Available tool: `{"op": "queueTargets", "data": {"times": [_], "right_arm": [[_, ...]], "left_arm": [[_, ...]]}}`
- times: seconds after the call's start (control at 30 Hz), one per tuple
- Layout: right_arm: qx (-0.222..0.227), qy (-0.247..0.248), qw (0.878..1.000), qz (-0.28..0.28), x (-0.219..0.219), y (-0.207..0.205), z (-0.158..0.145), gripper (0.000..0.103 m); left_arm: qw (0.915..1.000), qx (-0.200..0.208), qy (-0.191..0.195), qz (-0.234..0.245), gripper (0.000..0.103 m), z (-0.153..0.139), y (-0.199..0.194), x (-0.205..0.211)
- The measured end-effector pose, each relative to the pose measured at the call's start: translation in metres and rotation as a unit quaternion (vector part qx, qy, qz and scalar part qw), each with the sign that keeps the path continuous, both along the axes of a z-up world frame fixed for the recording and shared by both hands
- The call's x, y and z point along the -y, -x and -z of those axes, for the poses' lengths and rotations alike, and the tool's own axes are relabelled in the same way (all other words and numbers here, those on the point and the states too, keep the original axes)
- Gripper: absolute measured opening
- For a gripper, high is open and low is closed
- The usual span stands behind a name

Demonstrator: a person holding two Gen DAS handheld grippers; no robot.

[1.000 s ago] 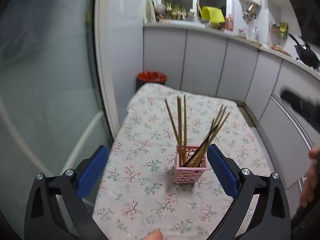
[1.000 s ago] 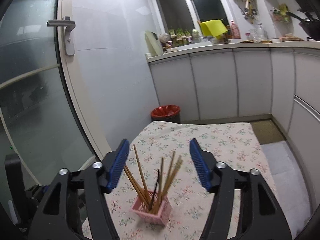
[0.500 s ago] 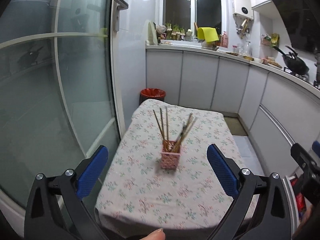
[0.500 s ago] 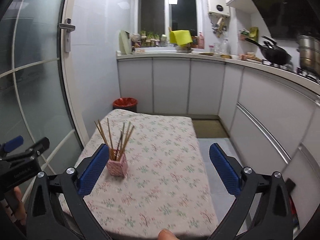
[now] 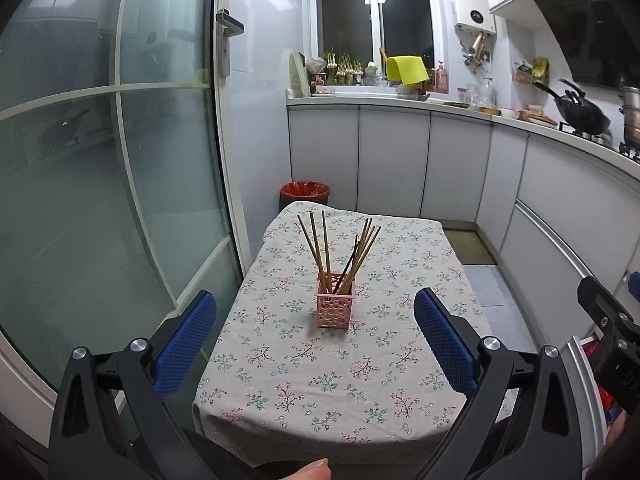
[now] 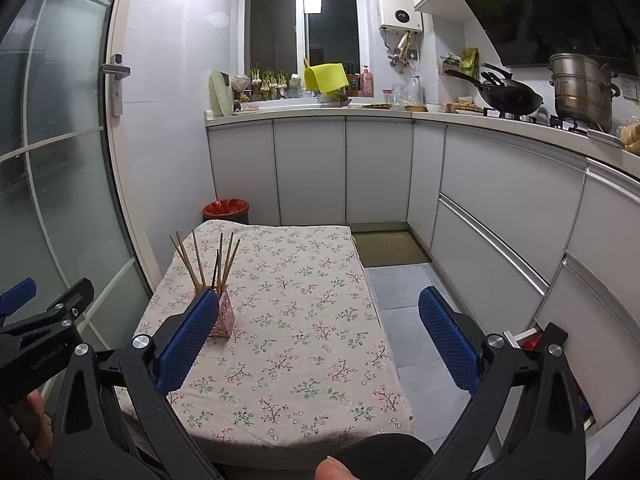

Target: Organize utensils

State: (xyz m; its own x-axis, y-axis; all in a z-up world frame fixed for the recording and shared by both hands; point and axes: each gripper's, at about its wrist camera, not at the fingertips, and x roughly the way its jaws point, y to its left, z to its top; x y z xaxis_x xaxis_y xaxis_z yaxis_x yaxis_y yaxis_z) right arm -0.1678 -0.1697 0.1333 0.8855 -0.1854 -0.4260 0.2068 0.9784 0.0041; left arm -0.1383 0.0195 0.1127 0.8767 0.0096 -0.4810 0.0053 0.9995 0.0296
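Behind the table (image 5: 340,380), red bin (image 5: 305,192), white cabinets (image 5: 394,164).

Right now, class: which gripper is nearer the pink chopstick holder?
Probably left, narrowly. The left gripper faces the pink chopstick holder head-on; the right gripper sits off to its right. Neither touches it.

One pink holder (image 5: 335,311); about nine chopsticks (image 5: 326,254); one table (image 5: 360,380).

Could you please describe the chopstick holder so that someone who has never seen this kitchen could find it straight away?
Look for the table with the flowered cloth, standing between the frosted glass door and the white cabinets. Near the middle of the cloth, towards the door side, stands a small pink holder. It is the only thing on the table, square, pierced with round holes, with chopsticks fanning out of it.
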Motion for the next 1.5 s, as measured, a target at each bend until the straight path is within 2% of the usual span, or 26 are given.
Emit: {"op": "queueTargets", "data": {"times": [0.53,1.5], "right_arm": [[0.015,-0.004,1.000,-0.001,-0.0030,0.0087,-0.0018,0.096],[0.009,-0.010,1.000,-0.006,-0.0065,0.0037,0.0021,0.096]], "left_arm": [[1.0000,0.000,0.003,0.006,0.096,0.0027,0.0080,0.0032],[1.0000,-0.005,0.001,0.006,0.096,0.0035,0.0044,0.0031]]}}
